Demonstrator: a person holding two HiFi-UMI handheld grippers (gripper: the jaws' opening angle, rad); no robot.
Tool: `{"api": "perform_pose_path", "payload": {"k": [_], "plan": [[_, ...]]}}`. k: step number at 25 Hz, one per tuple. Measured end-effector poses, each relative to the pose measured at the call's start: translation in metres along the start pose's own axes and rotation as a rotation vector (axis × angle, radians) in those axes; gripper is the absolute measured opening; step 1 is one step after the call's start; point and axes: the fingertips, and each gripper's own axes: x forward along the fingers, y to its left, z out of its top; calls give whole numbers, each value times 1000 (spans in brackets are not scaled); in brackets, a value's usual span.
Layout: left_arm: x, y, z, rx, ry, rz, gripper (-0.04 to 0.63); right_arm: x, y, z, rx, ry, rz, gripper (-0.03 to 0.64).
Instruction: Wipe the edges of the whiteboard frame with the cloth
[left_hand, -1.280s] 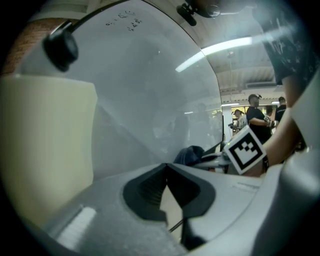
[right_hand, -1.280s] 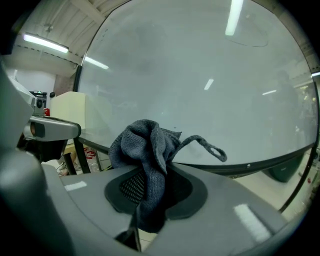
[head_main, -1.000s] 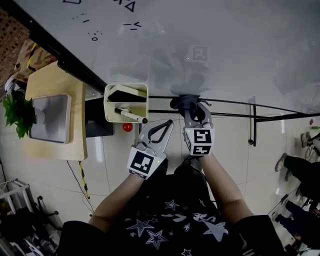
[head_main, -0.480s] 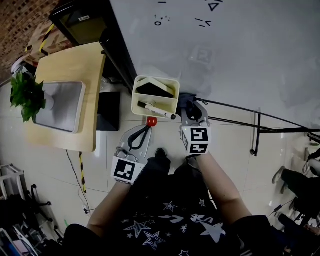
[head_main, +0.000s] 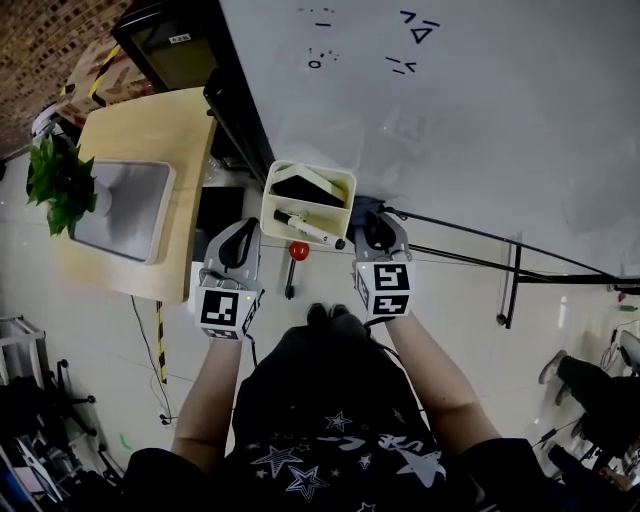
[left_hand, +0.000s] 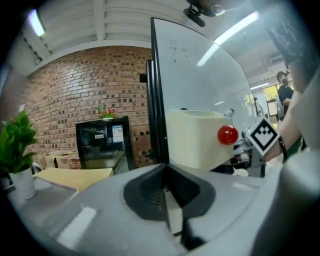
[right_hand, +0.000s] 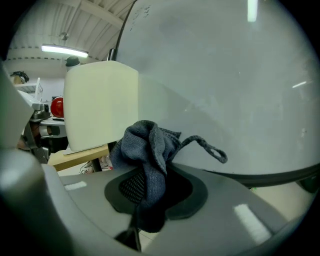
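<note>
Two grippers show in the head view. The right gripper (head_main: 383, 232) sits at the bottom edge of the large white whiteboard (head_main: 480, 120), with the dark grey cloth (head_main: 366, 209) bunched at its tip. The cloth has crept closer to the cream plastic pen tray (head_main: 312, 168) hanging there. The left gripper (head_main: 240, 238) has swung from beside its partner to the tray's far side, below the board's black frame (head_main: 245, 105).

In the left gripper view, its jaws are pressed together on nothing, facing the frame's upright edge (left_hand: 156, 110), with the tray (left_hand: 195, 142) to the right.

In the right gripper view, the jaws pinch the cloth (right_hand: 147, 150), which bulges toward the board above the lower frame strip (right_hand: 280, 176). Contact is unclear. The tray probably blocks further leftward wiping.
</note>
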Motion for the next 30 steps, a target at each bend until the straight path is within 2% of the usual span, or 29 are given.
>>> {"api": "perform_pose_path", "payload": {"k": [12, 15, 19, 23, 27, 29, 30], "plan": [[14, -3, 14, 2, 19, 57, 0, -12, -7, 16, 8, -19, 74, 77], [15, 4, 19, 13, 15, 57, 0, -17, -7, 26, -13, -37, 60, 77], [14, 12, 31, 31, -5, 26, 0, -37, -20, 46, -12, -49, -9, 77], [12, 35, 49, 40, -42, -14, 0, -67, -25, 90, -20, -112, -92, 77], [13, 56, 76, 80, -98, -75, 0, -88, -10, 153, -75, -246, -158, 77], [10, 63, 91, 93, -119, -100, 0, -92, 8, 191, -112, -322, -145, 77], [9, 67, 99, 95, -129, -113, 0, -92, 23, 210, -127, -362, -111, 77]]}}
